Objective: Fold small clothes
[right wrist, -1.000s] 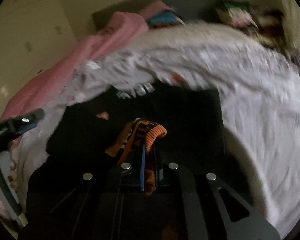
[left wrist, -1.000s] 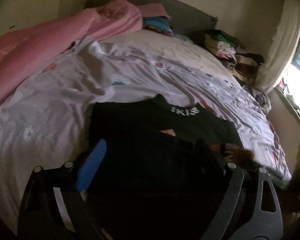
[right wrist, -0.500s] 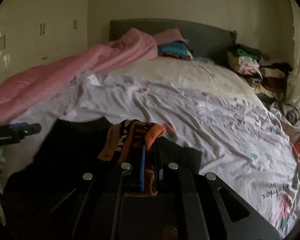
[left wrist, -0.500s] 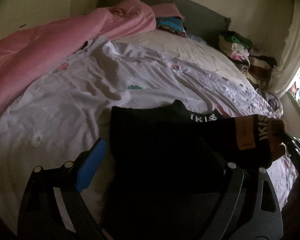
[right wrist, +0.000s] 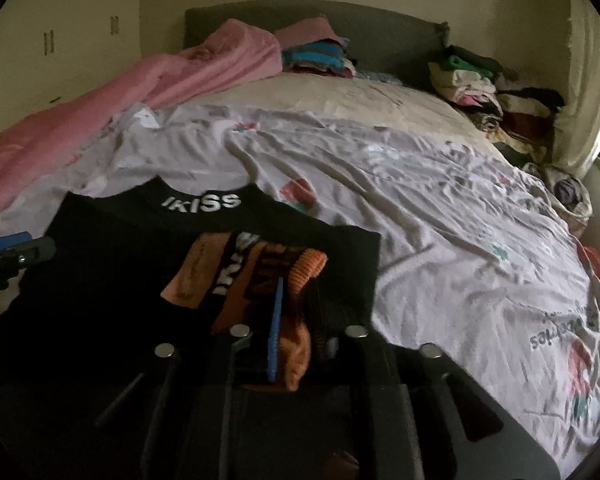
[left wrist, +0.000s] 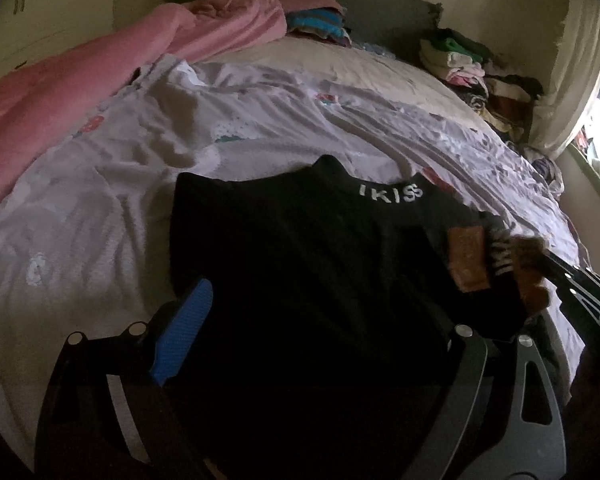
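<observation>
Since the earlier frames the orange cuff has come down from mid-air onto the black top, and the right gripper's jaws have just been opening a little, cuff still between them.

Left wrist view: left gripper (left wrist: 320, 320) hangs w/ jaws wide apart, nothing between them but the black top (left wrist: 300, 264) lying below. One finger shows a ribbed blue pad (left wrist: 182, 338); the other is dark, hard to make out. Top is matte black knit, spread flat on the sheet (left wrist: 100, 208), collar band w/ white "IKISS" letters at the far edge. Sheet is pale lilac, creased, w/ small prints. Right gripper (left wrist: 552, 266) comes in from the right edge, tips at the orange cuff (left wrist: 466, 260); blurred, so grip can't be read here. Pink quilt (left wrist: 60, 92) bunched along the left, thick & soft. Clothes pile (left wrist: 472, 68) at the far right by the grey headboard (left wrist: 380, 8).

Right wrist view: shows what the left can't – right gripper (right wrist: 296, 300) jaws close together, ribbed orange cuff (right wrist: 300, 276) bunched between the blue pad (right wrist: 276, 340) & the dark finger; whether the pads still press, can't tell. Cuff has black/white stripes, lies folded across the top (right wrist: 100, 280), near its right edge. Left gripper (right wrist: 16, 254) pokes in at the left edge, over the top's left side. Sheet (right wrist: 440, 220) bare to the right.
</observation>
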`<state>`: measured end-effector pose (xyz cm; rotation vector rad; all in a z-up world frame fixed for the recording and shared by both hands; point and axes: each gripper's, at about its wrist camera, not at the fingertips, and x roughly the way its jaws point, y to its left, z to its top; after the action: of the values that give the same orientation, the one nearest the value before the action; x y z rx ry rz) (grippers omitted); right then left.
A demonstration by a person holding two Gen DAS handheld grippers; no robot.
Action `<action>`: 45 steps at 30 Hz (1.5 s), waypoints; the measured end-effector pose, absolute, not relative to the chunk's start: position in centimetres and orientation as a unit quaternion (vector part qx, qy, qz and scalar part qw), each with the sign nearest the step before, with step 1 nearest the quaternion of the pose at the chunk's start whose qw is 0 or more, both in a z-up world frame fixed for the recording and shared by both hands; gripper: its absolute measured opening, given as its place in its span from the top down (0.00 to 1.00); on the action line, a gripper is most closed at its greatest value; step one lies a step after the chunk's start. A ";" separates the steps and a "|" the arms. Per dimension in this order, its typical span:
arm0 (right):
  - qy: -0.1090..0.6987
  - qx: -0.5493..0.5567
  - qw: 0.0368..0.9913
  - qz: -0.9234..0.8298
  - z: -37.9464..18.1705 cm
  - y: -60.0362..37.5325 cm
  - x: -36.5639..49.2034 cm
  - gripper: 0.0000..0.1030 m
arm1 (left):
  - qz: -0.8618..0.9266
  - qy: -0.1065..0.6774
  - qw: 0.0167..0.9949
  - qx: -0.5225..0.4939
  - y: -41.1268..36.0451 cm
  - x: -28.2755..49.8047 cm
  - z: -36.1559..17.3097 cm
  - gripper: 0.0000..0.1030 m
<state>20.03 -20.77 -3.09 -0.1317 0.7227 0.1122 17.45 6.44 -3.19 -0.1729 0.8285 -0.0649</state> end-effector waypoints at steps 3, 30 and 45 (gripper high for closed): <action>0.349 -0.062 0.934 0.045 -3.0 -21.2 19.9 0.63 | -0.037 0.403 0.911 -0.076 5.9 17.5 -3.3 0.19; 0.430 -0.039 0.896 0.099 -6.7 -18.1 19.0 0.55 | -0.045 0.458 0.885 -0.064 6.0 17.7 -6.2 0.37; 0.377 -0.013 0.923 0.077 -3.5 -20.0 16.2 0.13 | -0.061 0.408 0.909 -0.054 5.0 15.5 -3.0 0.09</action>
<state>16.25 -20.04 -3.55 -0.0273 0.7746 0.1589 15.48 5.02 -3.01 -0.1122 0.8418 -0.1264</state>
